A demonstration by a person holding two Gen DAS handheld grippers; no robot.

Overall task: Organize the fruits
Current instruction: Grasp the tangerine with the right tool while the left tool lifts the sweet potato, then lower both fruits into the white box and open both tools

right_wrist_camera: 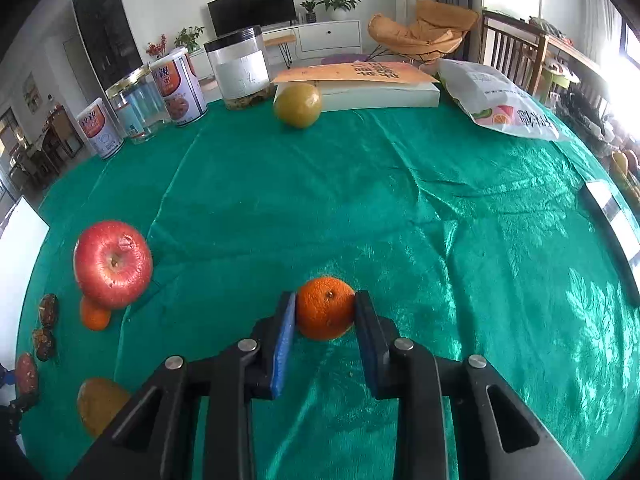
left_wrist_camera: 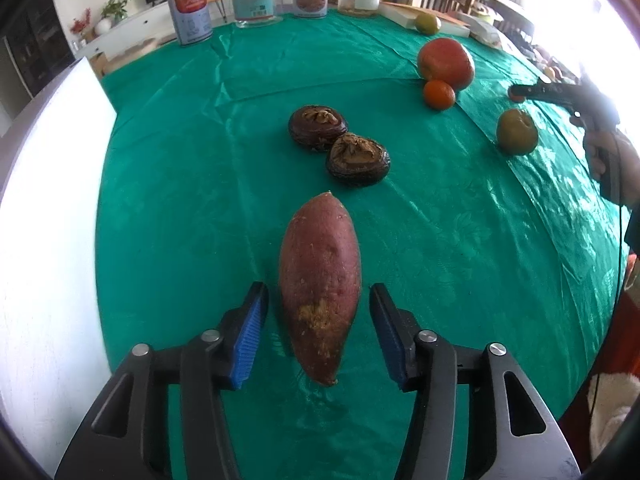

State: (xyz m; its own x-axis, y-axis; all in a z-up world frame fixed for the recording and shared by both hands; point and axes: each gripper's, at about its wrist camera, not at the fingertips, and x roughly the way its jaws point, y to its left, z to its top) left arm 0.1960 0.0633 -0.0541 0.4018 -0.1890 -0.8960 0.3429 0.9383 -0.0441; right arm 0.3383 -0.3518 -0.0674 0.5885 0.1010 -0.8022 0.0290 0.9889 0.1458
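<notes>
Two blue-padded claw fingers (right_wrist_camera: 285,340) pinch a dimpled round tangerine (right_wrist_camera: 325,308).

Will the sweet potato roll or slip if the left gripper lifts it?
The sweet potato is tapered, so it would probably veer, not roll straight. Its skin looks dull and rough, so it should grip well. The left gripper straddles its lower half; it may tip.

Counter (right_wrist_camera: 440,200) under green cloth, sweet potato (left_wrist_camera: 320,292) between left claw (left_wrist_camera: 318,328) fingers, two dark chestnuts (left_wrist_camera: 338,142) beyond it, apple (right_wrist_camera: 113,264) left of right claw (right_wrist_camera: 325,312), tins (left_wrist_camera: 188,14) far off.
</notes>
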